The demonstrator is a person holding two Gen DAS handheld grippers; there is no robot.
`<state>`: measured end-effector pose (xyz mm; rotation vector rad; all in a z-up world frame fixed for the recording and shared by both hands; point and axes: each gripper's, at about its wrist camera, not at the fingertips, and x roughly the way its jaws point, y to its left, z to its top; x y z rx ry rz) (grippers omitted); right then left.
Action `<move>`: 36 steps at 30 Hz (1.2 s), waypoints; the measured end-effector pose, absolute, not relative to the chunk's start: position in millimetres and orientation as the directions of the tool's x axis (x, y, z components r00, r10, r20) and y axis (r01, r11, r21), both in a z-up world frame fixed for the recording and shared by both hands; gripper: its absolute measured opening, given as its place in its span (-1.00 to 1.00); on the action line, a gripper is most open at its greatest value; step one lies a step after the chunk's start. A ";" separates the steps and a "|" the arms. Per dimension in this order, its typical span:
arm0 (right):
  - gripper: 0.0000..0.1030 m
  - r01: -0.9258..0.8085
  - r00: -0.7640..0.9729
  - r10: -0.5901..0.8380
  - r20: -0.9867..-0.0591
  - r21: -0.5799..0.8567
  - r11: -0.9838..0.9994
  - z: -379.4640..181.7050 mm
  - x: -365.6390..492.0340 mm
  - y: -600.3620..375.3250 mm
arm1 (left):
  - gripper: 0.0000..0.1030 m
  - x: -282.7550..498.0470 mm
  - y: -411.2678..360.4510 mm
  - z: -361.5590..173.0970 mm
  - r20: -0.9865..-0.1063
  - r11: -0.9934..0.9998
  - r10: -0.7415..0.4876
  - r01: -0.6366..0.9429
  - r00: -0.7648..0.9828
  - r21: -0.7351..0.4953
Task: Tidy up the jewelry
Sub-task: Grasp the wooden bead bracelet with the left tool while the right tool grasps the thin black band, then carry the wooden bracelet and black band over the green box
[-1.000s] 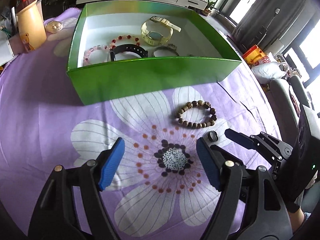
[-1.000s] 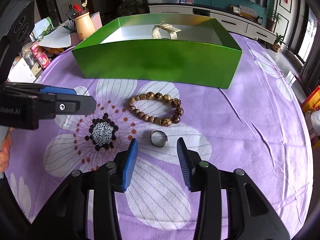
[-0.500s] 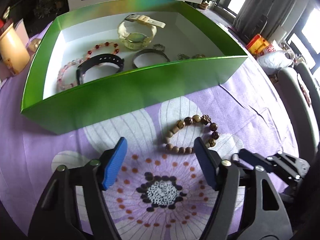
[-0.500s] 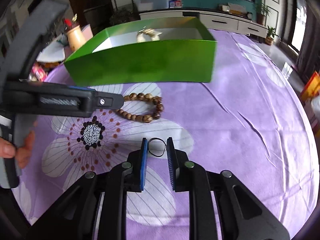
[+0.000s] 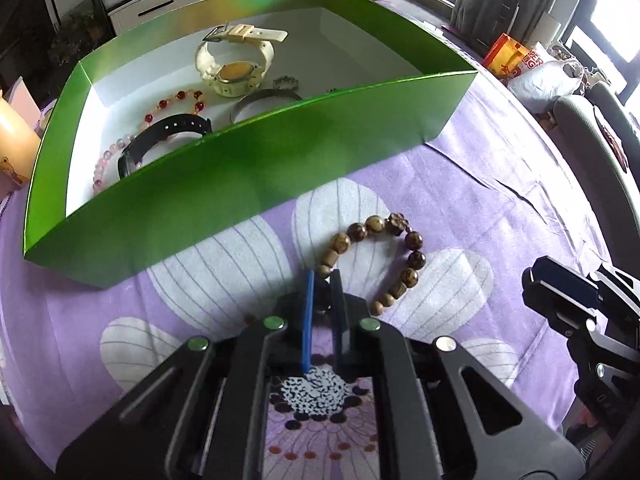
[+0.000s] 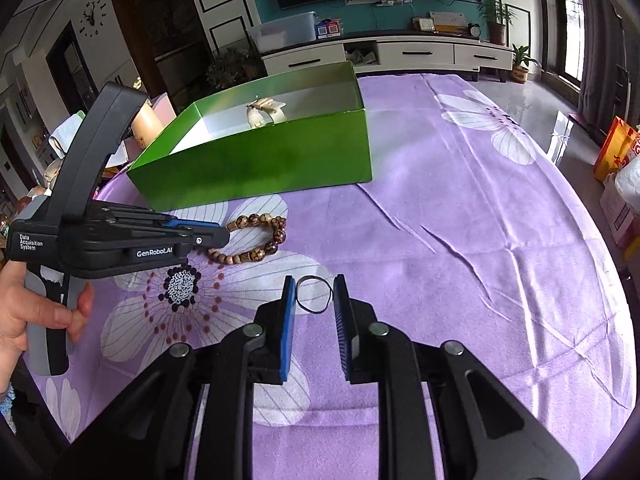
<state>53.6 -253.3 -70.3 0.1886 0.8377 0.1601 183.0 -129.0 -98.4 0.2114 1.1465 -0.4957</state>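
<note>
Wooden bead bracelet (image 5: 384, 264) pinched in left hand-held gripper (image 5: 322, 280)

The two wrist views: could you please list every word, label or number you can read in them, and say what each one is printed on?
"GenRobot.AI": side of the left gripper.
"Data Acquisition System": rear of that gripper's body.
Clock on the wall: its numerals are too small to read.
Orange bag past the table: large red letters, cut off and blurred, not readable.
Small boxes on the TV cabinet: print too small to read.
</note>
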 end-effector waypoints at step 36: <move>-0.63 -0.133 0.748 0.238 -0.620 0.211 0.968 27.6 85.0 -240.0 | -0.86 196.1 -59.3 56.0 -0.775 0.865 -0.452 0.430 0.441 -0.260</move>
